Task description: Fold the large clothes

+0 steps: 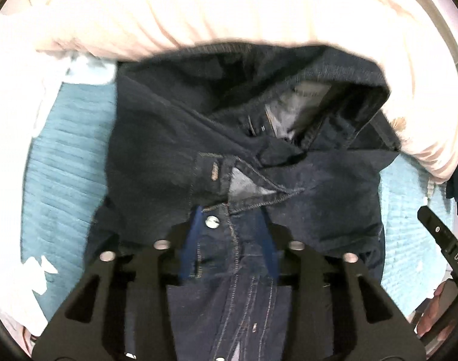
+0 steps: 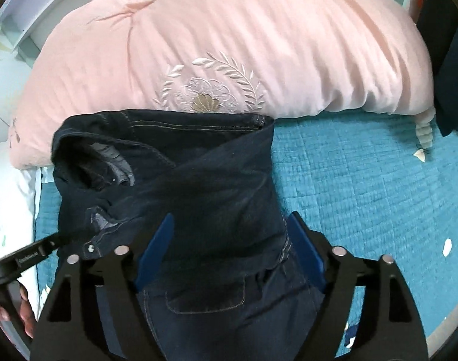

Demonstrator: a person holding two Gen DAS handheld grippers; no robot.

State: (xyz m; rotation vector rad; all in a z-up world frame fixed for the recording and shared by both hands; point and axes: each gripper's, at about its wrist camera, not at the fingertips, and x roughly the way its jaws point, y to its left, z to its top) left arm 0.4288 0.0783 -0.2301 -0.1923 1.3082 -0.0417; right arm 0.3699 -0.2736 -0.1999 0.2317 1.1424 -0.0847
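Dark blue jeans (image 1: pixel 168 150) lie crumpled on the bed, waistband open and the pale pocket lining showing. Their metal button (image 1: pixel 212 222) sits between the blue fingers (image 1: pixel 189 240) of my left gripper (image 1: pixel 230 240), which stands open above the fly seam. In the right wrist view the same jeans (image 2: pixel 213 180) stretch up toward the duvet. My right gripper (image 2: pixel 232 240) is open wide over the hip and back pocket, its blue pads (image 2: pixel 307 246) clear of the cloth on both sides.
A puffy pink duvet (image 2: pixel 259 30) with white embroidery lies just behind the jeans. A teal quilted cover (image 2: pixel 364 180) spreads to both sides. The other gripper's black body (image 2: pixel 27 258) and a hand (image 2: pixel 24 313) show at the left edge.
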